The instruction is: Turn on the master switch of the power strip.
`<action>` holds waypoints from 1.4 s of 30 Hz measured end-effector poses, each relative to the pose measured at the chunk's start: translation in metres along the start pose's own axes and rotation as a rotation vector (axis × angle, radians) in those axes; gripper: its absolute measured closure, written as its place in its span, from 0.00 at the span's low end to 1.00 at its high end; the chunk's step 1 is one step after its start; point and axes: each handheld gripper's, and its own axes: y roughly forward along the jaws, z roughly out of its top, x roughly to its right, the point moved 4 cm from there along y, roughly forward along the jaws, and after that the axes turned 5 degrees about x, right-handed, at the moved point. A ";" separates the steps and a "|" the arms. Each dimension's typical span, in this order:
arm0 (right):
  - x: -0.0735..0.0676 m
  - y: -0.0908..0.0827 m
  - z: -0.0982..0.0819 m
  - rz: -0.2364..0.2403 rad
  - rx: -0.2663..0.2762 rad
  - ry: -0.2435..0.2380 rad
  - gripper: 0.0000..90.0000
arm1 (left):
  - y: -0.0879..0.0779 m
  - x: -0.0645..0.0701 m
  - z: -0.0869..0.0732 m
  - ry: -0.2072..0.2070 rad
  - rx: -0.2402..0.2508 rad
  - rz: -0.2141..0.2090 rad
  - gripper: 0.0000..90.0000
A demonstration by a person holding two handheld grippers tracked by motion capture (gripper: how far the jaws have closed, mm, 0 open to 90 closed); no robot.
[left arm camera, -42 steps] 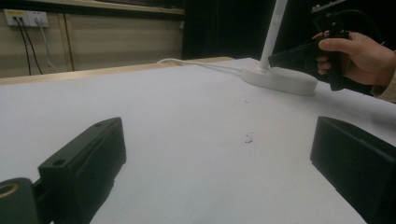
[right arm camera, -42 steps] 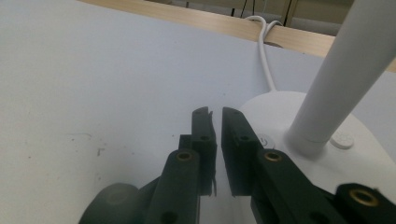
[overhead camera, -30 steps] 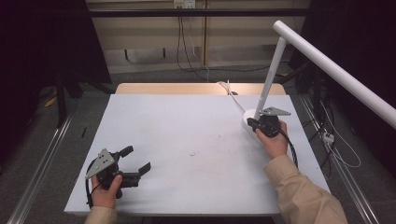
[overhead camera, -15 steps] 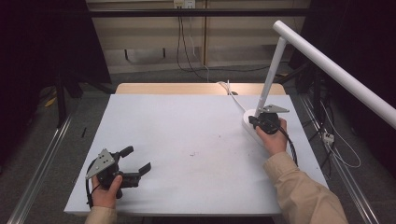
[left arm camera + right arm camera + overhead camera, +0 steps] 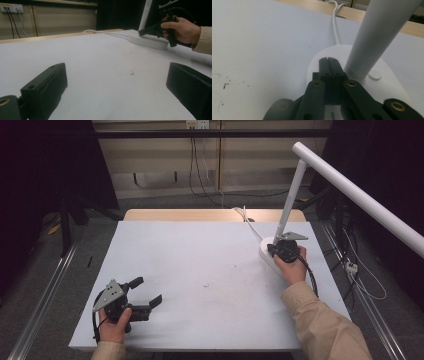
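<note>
A white desk lamp stands at the table's right side, with a round base (image 5: 265,252), a slanted pole (image 5: 291,195) and a long arm (image 5: 360,200). My right gripper (image 5: 273,249) is shut with nothing between its jaws. In the right gripper view its tips (image 5: 328,60) lie over the lamp base (image 5: 387,87), just left of the pole (image 5: 377,37); I cannot tell whether they touch it. A small round button (image 5: 374,74) sits on the base to the right of the pole. My left gripper (image 5: 146,291) is open near the front left corner, jaws wide apart (image 5: 115,85) over bare table.
The lamp's white cable (image 5: 335,25) runs from the base over the table's far edge. The white tabletop (image 5: 200,265) has a few dark specks near its middle. Metal rails run along the floor on both sides, and a wooden strip (image 5: 200,215) borders the far edge.
</note>
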 end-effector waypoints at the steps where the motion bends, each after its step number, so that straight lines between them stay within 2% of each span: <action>1: 0.000 0.000 0.000 0.000 0.000 0.000 1.00 | 0.000 0.000 0.000 -0.001 0.003 -0.001 0.04; 9: 0.001 0.000 -0.001 -0.001 -0.001 0.003 1.00 | 0.001 0.001 -0.001 0.000 0.000 -0.003 0.04; 17: 0.001 0.001 -0.001 -0.008 0.003 -0.024 1.00 | 0.000 0.001 -0.001 0.007 -0.004 -0.002 0.04; 25: 0.003 0.001 -0.002 -0.006 0.000 -0.007 1.00 | 0.001 0.002 0.000 0.008 0.000 -0.004 0.04; 27: 0.003 0.002 -0.002 -0.009 -0.001 -0.020 1.00 | 0.001 0.002 0.000 0.006 -0.001 -0.004 0.04; 42: 0.001 0.001 -0.003 -0.011 -0.003 -0.018 1.00 | 0.000 0.002 0.001 0.010 0.004 -0.003 0.04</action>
